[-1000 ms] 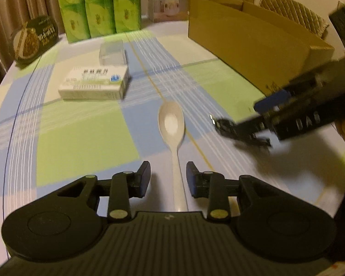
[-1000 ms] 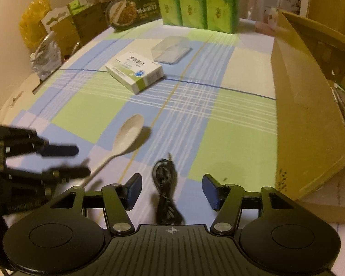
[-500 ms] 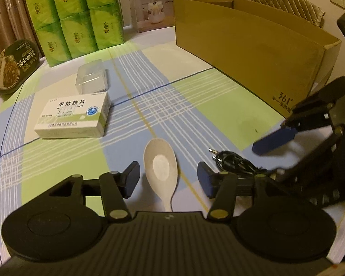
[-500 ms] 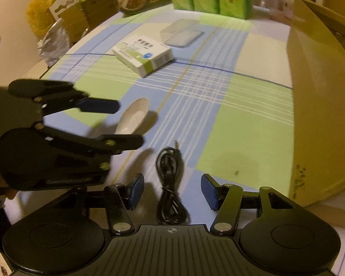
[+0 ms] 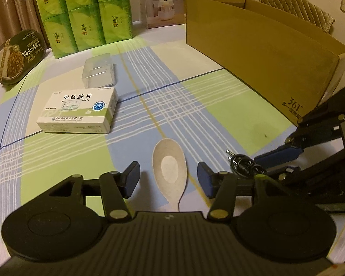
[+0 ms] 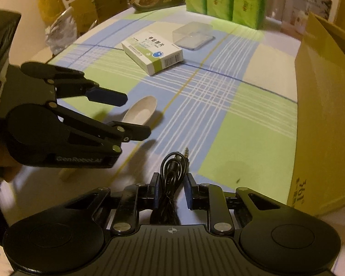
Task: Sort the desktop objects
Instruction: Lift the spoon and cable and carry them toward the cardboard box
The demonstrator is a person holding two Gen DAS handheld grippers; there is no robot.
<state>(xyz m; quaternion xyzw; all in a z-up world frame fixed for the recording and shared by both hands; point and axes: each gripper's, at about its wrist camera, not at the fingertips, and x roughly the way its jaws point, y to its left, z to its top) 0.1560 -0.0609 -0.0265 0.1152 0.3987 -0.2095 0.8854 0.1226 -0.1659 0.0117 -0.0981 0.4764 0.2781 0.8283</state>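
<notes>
A cream spoon [image 5: 170, 170] lies on the checked tablecloth, its bowl between the wide-apart fingers of my left gripper [image 5: 169, 180], which is open and not touching it. The spoon's handle is hidden under the gripper body. Just to the right lies a coiled black audio cable [image 6: 173, 168] with its plug pointing away. My right gripper [image 6: 172, 193] has its pads drawn in against the coil's sides, shut on it. In the right wrist view the left gripper [image 6: 135, 116] hovers over the spoon [image 6: 141, 112]. The cable [image 5: 243, 163] also shows in the left wrist view, beside the right gripper [image 5: 285, 163].
A white medicine box [image 5: 80, 110] and a clear plastic case [image 5: 99, 72] lie farther back. A long cardboard box [image 5: 264, 57] runs along the right side. Green tissue packs [image 5: 85, 11], a humidifier carton [image 5: 163, 2] and a noodle bowl [image 5: 16, 57] line the far edge.
My left gripper has slid forward from the spoon's handle to its bowl and opened wider. My right gripper's jaws, wide open before, have closed in on the black cable.
</notes>
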